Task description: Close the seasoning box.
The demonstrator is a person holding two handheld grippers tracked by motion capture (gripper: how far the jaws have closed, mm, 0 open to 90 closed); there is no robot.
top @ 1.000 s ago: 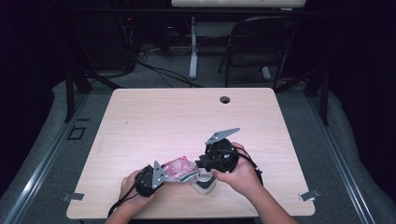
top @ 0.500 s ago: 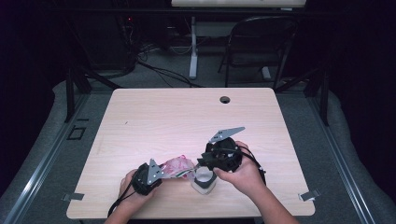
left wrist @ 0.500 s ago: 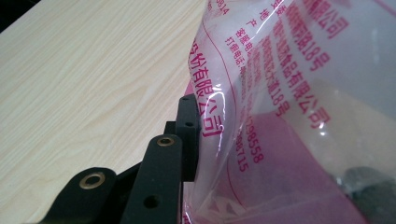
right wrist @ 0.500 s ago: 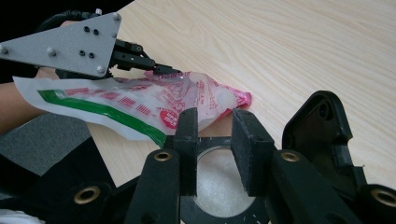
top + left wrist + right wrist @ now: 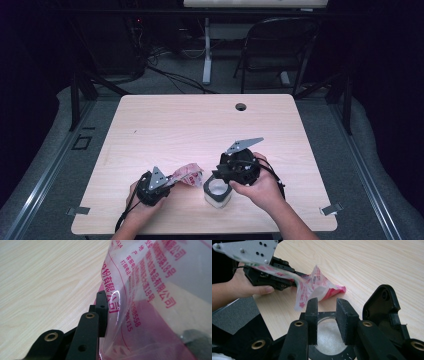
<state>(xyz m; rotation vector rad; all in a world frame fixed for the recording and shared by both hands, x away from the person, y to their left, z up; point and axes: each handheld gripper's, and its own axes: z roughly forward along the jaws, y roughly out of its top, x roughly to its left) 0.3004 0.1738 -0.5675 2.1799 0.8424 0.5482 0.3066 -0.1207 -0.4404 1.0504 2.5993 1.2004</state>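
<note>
**Holding a printed bag beside an open jar**

Spanning most of the high view, the pale wooden table [image 5: 200, 130] carries everything near its front edge, with a small round cable hole [image 5: 241, 106] near its far edge. The right gripper [image 5: 225, 176] sits in the person's right hand [image 5: 260, 187], right above a grey jar [image 5: 217, 192]. In the right gripper view its jaws stand a narrow gap apart with nothing between them, and below them lies the jar's round mouth, showing a white, grainy filling [image 5: 328, 336]; a black lid-like piece [image 5: 384, 307] rests just beside it on the wood. The left gripper [image 5: 167, 181], held by the left hand [image 5: 140, 202], lies just left of the jar. Its jaws are closed on the edge of a clear plastic bag [image 5: 187, 175] with red print, which lies on the table between the two grippers. Up close in the left gripper view, the bag [image 5: 155, 302] carries rows of red characters.
</note>
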